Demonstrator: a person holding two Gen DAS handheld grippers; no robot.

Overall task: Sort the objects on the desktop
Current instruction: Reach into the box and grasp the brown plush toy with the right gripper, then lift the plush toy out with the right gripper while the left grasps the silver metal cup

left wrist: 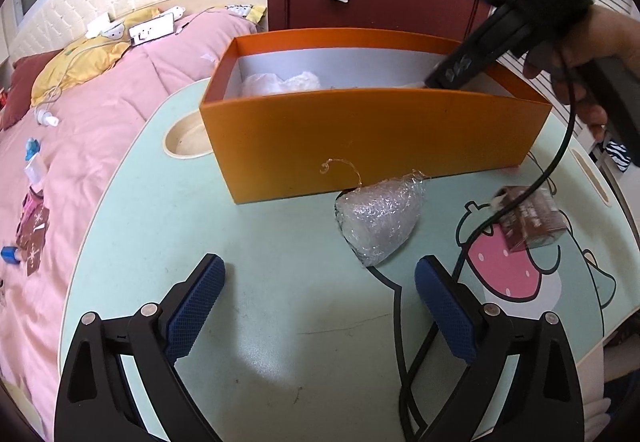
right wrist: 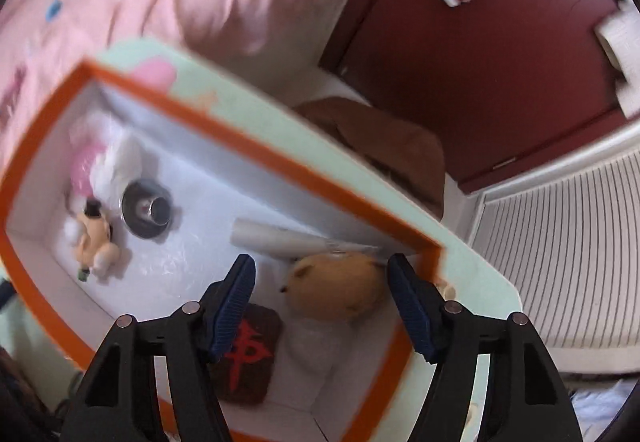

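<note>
Left wrist view: left gripper (left wrist: 320, 282) sat low centre w/ jaws spread wide, nothing between, over the mint-green cartoon-print table (left wrist: 160, 226). Mid-frame stood the orange rectangular cardboard box (left wrist: 360, 145), white-lined; crumpled white plastic wrap (left wrist: 280, 81) showed at its upper-left inside corner. Just below the box's front wall lay a clear bubble-wrap bundle (left wrist: 380, 226), touching or nearly touching the wall, can't tell which. Right of it, a brown wrapped packet (left wrist: 532, 217) lay on the table under a black cable (left wrist: 560, 161). Upper right, the right gripper (left wrist: 440, 79) reached into the box.

Right wrist view, blurred: inside the box, from left: a small peach-coloured figurine w/ black hat (right wrist: 94, 238), a round dark metal disc-shaped piece (right wrist: 148, 209), a white rolled tube (right wrist: 280, 242) by the far wall, a dark square pad w/ red character (right wrist: 248, 354) at lower centre, and a round tan plush (right wrist: 336, 286). Right gripper (right wrist: 322, 296) hung above w/ jaws spread, empty.
</note>
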